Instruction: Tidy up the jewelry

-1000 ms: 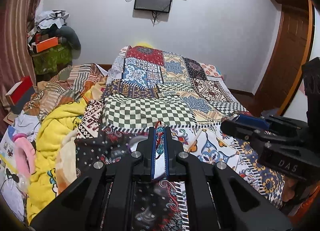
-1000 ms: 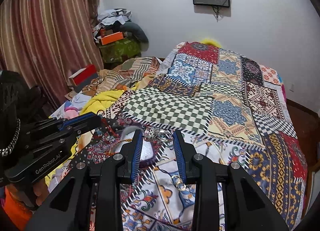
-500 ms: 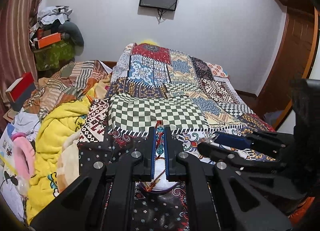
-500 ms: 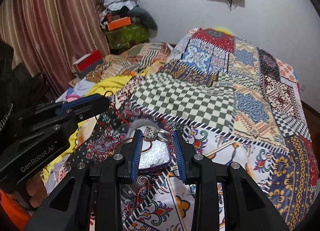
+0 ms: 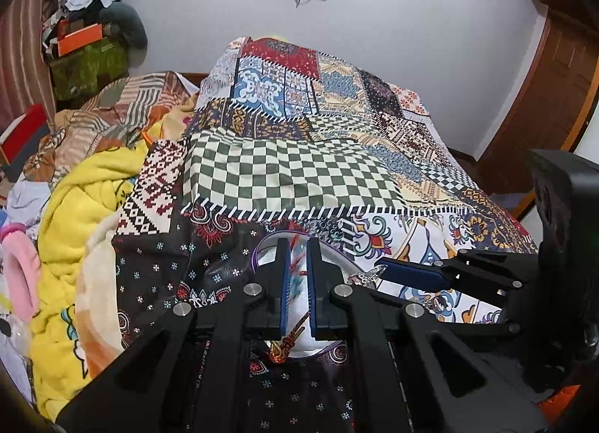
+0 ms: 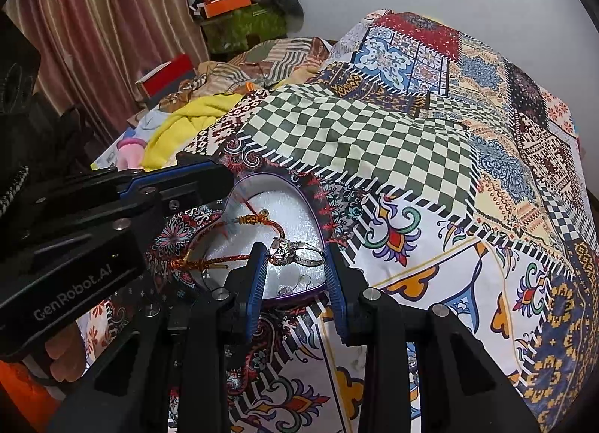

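Note:
A heart-shaped box [image 6: 316,221] with a purple rim and white lining lies on the patchwork bedsheet [image 6: 355,126]. My left gripper [image 5: 297,249] hangs low over the box [image 5: 258,257], shut on a red thread bracelet [image 5: 297,275] whose knotted tail [image 5: 282,348] dangles below. In the right wrist view most of the bracelet [image 6: 254,221] rests on the lining, under the left gripper [image 6: 221,178]. My right gripper [image 6: 294,251] is shut on a silver stone ring [image 6: 294,255] above the box's near edge. A small silver piece [image 6: 290,287] lies in the box.
A yellow blanket [image 5: 75,208] and heaped clothes fill the left side of the bed. A red box [image 6: 168,77] and striped curtains [image 6: 93,21] stand further left. A wooden door [image 5: 554,88] is at the right. A person's fingers [image 6: 63,354] hold the left gripper.
Both grippers have come down and closer over the heart box. The bracelet has sunk into the box, and the ring now hovers above the lining.

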